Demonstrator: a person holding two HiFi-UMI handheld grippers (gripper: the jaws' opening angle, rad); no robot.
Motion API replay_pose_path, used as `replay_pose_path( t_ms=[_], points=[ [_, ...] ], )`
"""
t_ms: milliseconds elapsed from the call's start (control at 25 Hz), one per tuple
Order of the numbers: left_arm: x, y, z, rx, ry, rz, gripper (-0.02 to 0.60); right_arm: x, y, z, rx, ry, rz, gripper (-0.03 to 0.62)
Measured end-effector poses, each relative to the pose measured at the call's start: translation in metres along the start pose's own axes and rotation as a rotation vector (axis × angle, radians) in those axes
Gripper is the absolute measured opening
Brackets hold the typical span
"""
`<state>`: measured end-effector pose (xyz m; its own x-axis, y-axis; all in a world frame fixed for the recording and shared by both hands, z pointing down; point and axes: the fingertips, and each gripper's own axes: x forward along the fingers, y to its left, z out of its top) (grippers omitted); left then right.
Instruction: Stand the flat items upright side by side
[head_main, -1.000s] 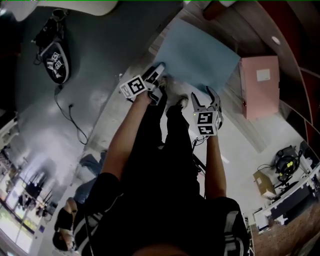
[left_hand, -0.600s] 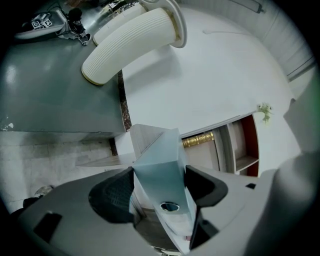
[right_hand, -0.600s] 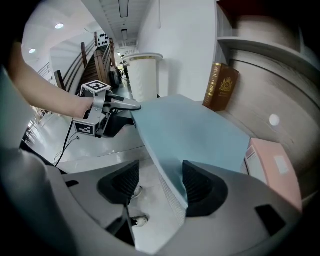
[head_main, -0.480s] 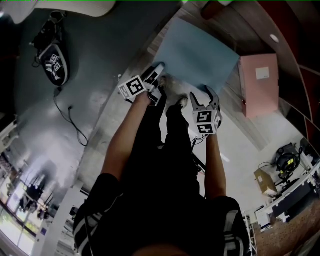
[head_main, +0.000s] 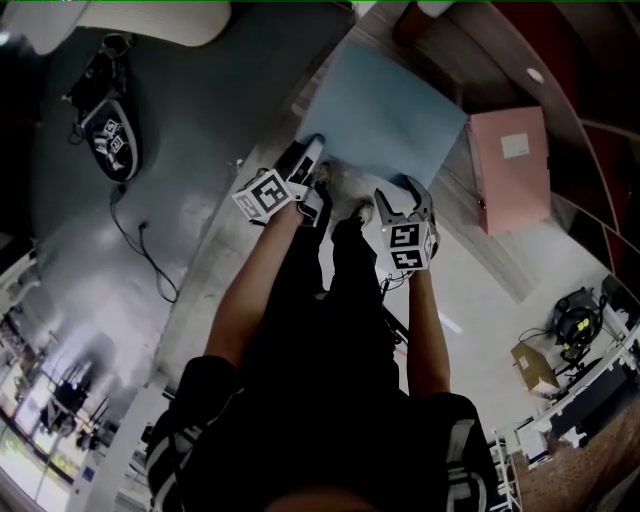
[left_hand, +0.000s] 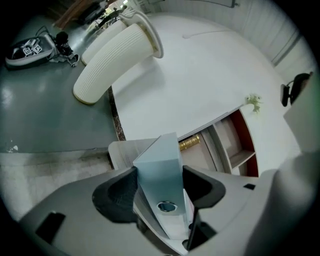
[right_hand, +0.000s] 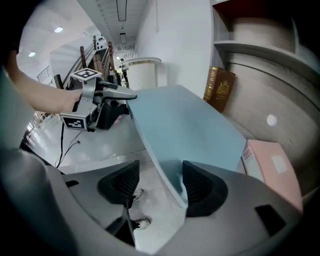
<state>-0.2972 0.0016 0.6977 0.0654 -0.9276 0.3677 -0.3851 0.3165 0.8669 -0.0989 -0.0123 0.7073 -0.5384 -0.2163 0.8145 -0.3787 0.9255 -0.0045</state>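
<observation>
Binder corner hidden behind right tongs, seemingly loose.

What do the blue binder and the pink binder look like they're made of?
Blue binder: likely plastic-covered cardboard with a matte finish; the cover is stiff and flat, with a shiny metal-rimmed finger hole. Pink binder: probably the same, matte, with a pale label; too distant to be sure.

An office lobby, by its wooden shelving, fluted column and trailing cables
</observation>
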Motion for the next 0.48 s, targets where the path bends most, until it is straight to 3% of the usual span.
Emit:
replay_pose_path(
  t_ms=[240,480],
  points=[
    [-0.020,-0.047,0.018,0.168,-0.067,0.019,0.291,-0.012,0.006,0.013,0.050,-0.060,0.026,0.287],
    [-0.029,-0.099,0.025,0.375,-0.085,0.008,0.287,-0.031,-0.003,0.034,0.082,-0.129,-0.011,0.287]
  ],
)
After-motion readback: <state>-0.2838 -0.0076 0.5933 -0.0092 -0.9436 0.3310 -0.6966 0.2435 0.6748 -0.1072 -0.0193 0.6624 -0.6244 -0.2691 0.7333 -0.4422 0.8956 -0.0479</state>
